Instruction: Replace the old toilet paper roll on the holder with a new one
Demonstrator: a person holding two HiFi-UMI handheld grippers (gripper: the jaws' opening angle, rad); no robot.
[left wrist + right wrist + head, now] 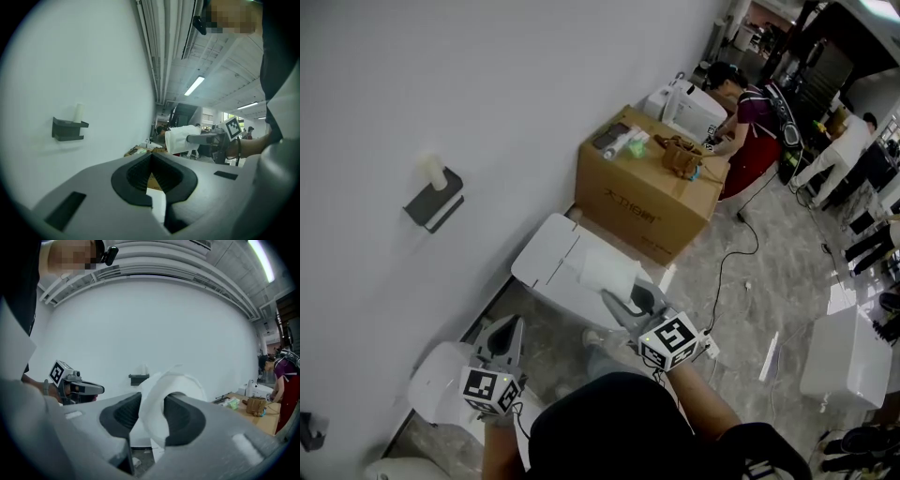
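Note:
A black holder (433, 202) hangs on the white wall, with a pale, thin old roll (435, 172) standing on it. It also shows in the left gripper view, holder (68, 129) and old roll (78, 112), and small in the right gripper view, holder (139, 378). My right gripper (619, 298) is shut on a new white paper roll (609, 267), which fills its jaws (164, 394) and appears off to the right (181, 138). My left gripper (513, 326) is shut and empty (151, 157), lower left of the right one, both well short of the holder.
A white toilet tank (555, 267) lies on the floor below the grippers, another white fixture (441, 380) at lower left. A cardboard box (649, 195) with items on top stands by the wall. A person (748, 120) bends beyond it. Cables cross the floor (741, 244).

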